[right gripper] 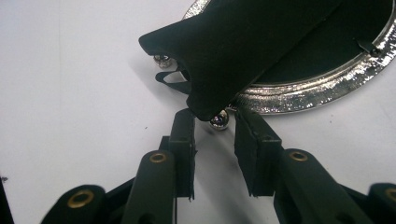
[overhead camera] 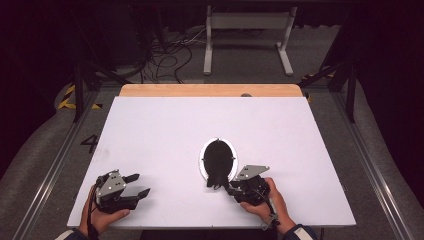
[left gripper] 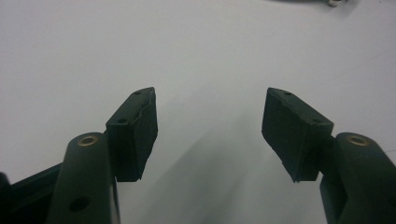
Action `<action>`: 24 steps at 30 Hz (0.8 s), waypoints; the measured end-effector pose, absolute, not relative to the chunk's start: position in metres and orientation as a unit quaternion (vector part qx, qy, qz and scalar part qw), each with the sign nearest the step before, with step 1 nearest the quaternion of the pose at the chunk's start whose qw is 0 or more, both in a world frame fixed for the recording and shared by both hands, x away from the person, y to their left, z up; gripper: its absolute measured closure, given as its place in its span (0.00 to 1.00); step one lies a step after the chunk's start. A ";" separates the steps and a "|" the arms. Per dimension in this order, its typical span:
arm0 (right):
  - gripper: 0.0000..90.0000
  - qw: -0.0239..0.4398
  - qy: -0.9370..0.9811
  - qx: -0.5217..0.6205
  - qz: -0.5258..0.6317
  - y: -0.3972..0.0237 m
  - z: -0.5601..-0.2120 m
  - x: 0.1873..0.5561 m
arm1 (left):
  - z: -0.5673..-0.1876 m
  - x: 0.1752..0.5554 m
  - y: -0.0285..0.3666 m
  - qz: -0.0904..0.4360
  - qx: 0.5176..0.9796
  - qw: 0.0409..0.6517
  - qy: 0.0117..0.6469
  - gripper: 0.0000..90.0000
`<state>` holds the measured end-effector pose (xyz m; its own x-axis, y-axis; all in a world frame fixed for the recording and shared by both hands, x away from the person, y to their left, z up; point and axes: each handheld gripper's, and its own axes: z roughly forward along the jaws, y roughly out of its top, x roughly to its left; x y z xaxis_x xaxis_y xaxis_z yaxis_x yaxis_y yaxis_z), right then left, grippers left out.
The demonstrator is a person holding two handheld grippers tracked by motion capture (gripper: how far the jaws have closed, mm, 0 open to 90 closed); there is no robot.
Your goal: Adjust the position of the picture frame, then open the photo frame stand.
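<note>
At centre of the high view, an oval picture frame lies face down on the white table, its black back stand raised; the right gripper sits at its lower edge and the left gripper rests well apart at lower left. Along the left gripper view, the jaws stand wide over bare table, holding nothing. Through the right gripper view, the narrowly parted jaws flank a small silver ball foot beneath the stand's tip, seemingly gripping neither, so standing the frame up appears not yet done.
</note>
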<state>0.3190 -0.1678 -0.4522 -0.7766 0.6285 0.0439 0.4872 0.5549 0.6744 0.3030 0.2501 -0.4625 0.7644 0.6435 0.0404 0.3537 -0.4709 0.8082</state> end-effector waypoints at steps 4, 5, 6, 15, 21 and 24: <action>0.77 0.090 0.870 0.336 0.350 -0.170 -0.452 0.321 | -0.463 0.301 0.251 0.171 0.841 0.419 0.298 0.36; 0.77 0.091 0.870 0.336 0.350 -0.170 -0.452 0.321 | -0.463 0.301 0.252 0.170 0.841 0.419 0.296 0.36; 0.77 0.091 0.870 0.336 0.349 -0.170 -0.452 0.321 | -0.463 0.300 0.252 0.171 0.842 0.418 0.295 0.36; 0.77 0.080 0.864 0.346 0.357 -0.173 -0.452 0.323 | -0.464 0.301 0.250 0.169 0.844 0.413 0.297 0.33; 0.80 0.048 0.851 0.361 0.377 -0.177 -0.454 0.325 | -0.465 0.300 0.246 0.169 0.851 0.403 0.292 0.32; 0.80 0.029 0.841 0.372 0.391 -0.179 -0.454 0.327 | -0.465 0.300 0.245 0.171 0.851 0.402 0.290 0.32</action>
